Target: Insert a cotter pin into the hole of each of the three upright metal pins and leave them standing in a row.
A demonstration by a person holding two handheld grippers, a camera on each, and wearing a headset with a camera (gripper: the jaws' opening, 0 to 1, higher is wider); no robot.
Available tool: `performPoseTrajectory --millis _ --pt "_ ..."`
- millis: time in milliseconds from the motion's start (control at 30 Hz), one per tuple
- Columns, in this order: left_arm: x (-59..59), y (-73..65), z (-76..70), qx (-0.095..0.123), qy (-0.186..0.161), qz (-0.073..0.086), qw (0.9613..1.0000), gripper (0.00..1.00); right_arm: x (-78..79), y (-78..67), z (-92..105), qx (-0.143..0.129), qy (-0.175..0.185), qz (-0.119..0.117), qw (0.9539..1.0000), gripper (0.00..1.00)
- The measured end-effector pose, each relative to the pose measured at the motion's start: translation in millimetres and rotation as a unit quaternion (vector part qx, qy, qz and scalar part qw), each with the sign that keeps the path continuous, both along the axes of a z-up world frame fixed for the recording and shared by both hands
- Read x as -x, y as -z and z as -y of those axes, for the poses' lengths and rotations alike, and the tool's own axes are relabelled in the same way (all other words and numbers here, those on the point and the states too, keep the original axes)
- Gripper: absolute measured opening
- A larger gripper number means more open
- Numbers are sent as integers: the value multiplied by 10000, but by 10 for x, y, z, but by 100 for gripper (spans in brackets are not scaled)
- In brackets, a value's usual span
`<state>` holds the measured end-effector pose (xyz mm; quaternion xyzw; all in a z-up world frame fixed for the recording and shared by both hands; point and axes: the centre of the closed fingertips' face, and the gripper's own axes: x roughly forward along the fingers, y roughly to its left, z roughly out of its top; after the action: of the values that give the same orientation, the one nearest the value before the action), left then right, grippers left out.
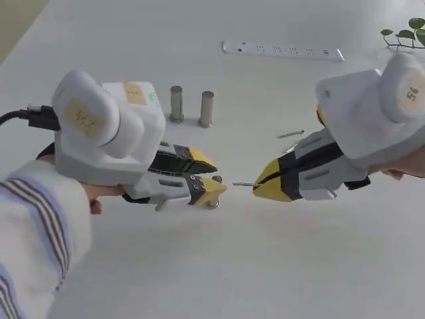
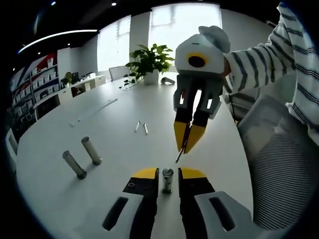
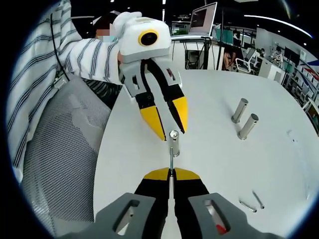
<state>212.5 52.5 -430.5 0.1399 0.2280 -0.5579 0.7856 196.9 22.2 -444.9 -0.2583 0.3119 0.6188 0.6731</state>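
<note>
The white worktop (image 1: 219,279) runs across the whole head view. My left gripper (image 1: 209,176) reaches in from the left of the frame and my right gripper (image 1: 259,185) from the right, their yellow tips facing each other at centre, close but apart. A power strip (image 1: 283,50) lies along the top edge, right of centre, and a plant (image 1: 403,33) shows in the top right corner.

My left gripper is closed on the held pin (image 2: 167,180), which stands upright on the worktop between the jaws. Two free pins (image 1: 176,104) stand side by side above it, left of centre, well apart from it.

My right gripper is clamped on a cotter pin (image 1: 244,184) that sticks out of its tips toward the held pin, just short of it. Spare cotters (image 1: 291,134) lie on the worktop right of centre, above my right gripper's tips.
</note>
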Motion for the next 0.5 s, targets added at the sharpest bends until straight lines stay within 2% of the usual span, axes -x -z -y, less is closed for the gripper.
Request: performPoseTrajectory --millis 200,333,500 --pt "5 59 -24 -89 66 -48 9999 6 -18 30 -76 12 4 9 10000 0" --pt "-6 62 -42 -31 4 -108 9999 6 -30 35 -103 -7 28 10 10000 0" --pt "-3 65 -37 -23 14 -100 9999 6 -31 34 -132 -41 37 9 10000 0"
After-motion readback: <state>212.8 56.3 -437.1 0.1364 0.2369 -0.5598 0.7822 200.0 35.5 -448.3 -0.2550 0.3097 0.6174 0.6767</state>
